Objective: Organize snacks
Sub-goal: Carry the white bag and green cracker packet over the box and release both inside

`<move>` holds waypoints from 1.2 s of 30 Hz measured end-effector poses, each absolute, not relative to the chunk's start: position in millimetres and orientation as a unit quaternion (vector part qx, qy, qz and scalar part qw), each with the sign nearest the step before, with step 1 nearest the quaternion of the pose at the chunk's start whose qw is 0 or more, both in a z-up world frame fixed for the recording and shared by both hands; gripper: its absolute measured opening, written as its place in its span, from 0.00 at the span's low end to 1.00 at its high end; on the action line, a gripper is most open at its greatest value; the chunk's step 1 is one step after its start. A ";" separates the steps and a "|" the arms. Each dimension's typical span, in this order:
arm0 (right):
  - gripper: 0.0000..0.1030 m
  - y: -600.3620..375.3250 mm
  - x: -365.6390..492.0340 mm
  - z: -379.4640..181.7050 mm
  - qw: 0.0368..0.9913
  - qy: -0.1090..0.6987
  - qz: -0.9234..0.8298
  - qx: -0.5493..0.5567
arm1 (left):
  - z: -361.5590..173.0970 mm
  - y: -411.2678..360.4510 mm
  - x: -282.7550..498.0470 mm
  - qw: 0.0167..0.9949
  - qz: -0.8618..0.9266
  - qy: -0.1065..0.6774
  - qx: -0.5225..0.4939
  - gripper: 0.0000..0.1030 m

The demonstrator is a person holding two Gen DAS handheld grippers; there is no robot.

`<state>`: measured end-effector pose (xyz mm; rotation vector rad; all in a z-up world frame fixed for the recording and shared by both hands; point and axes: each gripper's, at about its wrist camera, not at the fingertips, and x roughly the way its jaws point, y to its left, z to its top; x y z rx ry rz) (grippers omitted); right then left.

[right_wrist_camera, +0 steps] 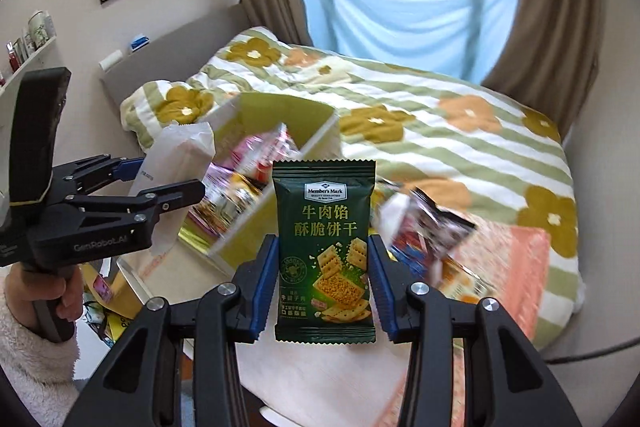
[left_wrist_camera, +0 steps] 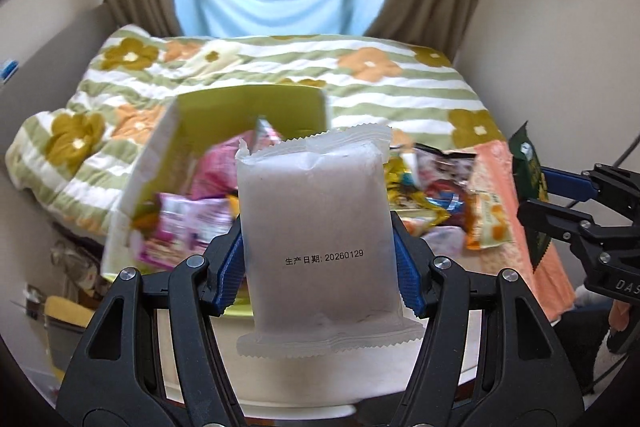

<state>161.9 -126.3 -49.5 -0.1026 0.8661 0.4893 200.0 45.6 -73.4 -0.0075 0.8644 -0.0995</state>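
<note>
At the far left, the open yellow-green cardboard box (left_wrist_camera: 248,115) stood on the flower-patterned striped quilt (left_wrist_camera: 400,83), already part-filled with pink and purple packets. Just right of it, the left gripper (left_wrist_camera: 320,263) was clamped across the sides of a frosted white plastic snack pouch (left_wrist_camera: 316,227), held upright above the box's near edge. Further right, a loose heap of bright snack wrappers (left_wrist_camera: 436,183) lay on an orange-pink cloth (left_wrist_camera: 500,163). The right gripper (right_wrist_camera: 322,287), narrowed onto a dark green biscuit packet (right_wrist_camera: 324,251), held it upright over that heap. To finish well, each packet probably needed carrying fully over the box opening and lowering past the rim before release, one hand at a time, so neither pouch caught on the wall.
</note>
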 end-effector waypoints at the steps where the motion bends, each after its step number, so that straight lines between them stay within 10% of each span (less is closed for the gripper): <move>1: 0.39 -113.4 165.5 -48.5 0.878 0.414 0.236 -0.048 | -74.0 58.9 203.5 0.906 -0.045 0.421 -0.005 0.58; 18: 0.39 30.9 217.1 -89.7 0.856 0.479 0.197 0.012 | -142.0 195.6 268.1 0.875 -0.080 0.476 0.025 0.59; 22: 0.39 37.8 219.4 -101.8 0.851 0.494 0.177 0.023 | -148.4 196.9 269.4 0.877 -0.090 0.470 0.040 0.99; 36: 0.39 60.8 223.2 -134.6 0.833 0.524 0.174 0.043 | -146.7 226.5 244.9 0.876 -0.072 0.476 0.023 1.00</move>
